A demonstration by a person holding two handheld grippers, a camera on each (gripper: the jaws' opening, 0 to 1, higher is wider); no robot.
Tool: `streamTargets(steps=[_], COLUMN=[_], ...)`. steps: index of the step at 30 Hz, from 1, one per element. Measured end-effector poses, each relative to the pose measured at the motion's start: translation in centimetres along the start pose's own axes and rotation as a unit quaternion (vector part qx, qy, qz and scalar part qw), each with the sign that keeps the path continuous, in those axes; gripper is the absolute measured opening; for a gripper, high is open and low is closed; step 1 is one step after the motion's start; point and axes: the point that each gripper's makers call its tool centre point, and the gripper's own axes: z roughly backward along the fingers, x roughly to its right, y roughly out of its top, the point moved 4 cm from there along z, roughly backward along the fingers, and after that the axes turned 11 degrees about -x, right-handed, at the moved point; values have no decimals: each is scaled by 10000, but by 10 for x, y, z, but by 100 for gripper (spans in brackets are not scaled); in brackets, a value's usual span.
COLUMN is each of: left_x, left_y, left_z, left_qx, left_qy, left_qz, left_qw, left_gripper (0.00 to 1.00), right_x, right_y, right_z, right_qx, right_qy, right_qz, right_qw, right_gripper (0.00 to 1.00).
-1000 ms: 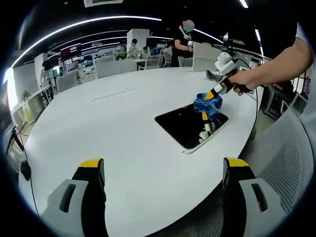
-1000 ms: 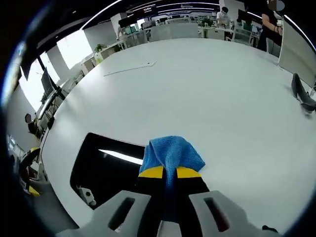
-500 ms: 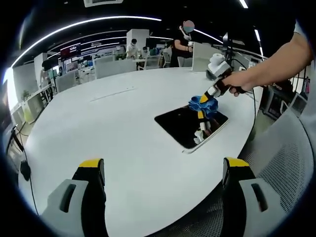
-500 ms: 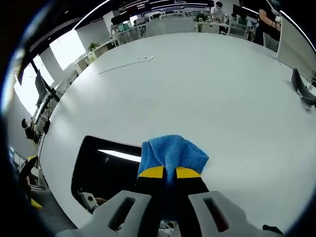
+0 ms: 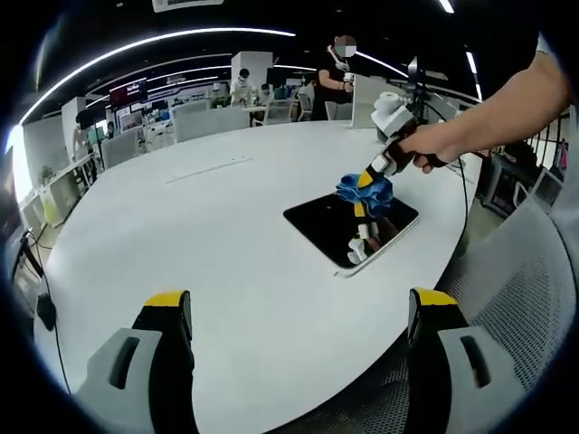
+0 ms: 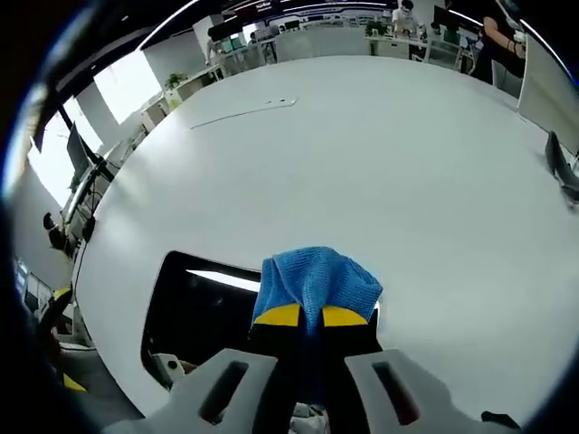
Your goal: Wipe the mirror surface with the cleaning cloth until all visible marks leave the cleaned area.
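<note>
Right gripper [image 6: 303, 316] clamped on blue microfibre cloth [image 6: 315, 282], over flat rectangular mirror [image 5: 348, 226] near white table [image 5: 208, 244] edge. Left gripper [image 5: 298, 312] jaws wide apart, empty, over bare tabletop.

We see the mirror [image 5: 348, 228] as a dark, glossy rectangular slab with a thin pale edge, lying flat on the white table, well ahead of the left gripper's jaws and off to their right side. In the right gripper view the mirror [image 6: 213, 312] sits just ahead of the jaws and spreads out to their left, a bright streak of reflected ceiling light crossing its black face. The cleaning cloth [image 6: 315, 282] is blue, soft and bunched, pinched between the right jaws with its folds bulging past their yellow tips. From the left gripper view the cleaning cloth [image 5: 364, 191] is over the mirror's far part.
</note>
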Motion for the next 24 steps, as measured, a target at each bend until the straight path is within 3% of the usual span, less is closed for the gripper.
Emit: streamTargets(steps=[24], left_x=[0], left_y=[0], left_z=[0], left_qx=[18], left_qy=[-37], left_qz=[16], left_qw=[10000], left_gripper=[99], right_x=[-66], right_y=[19], right_z=[-24], right_qx=[-140], right_qy=[371], right_qz=[239], right_qw=[9989], right_gripper=[0])
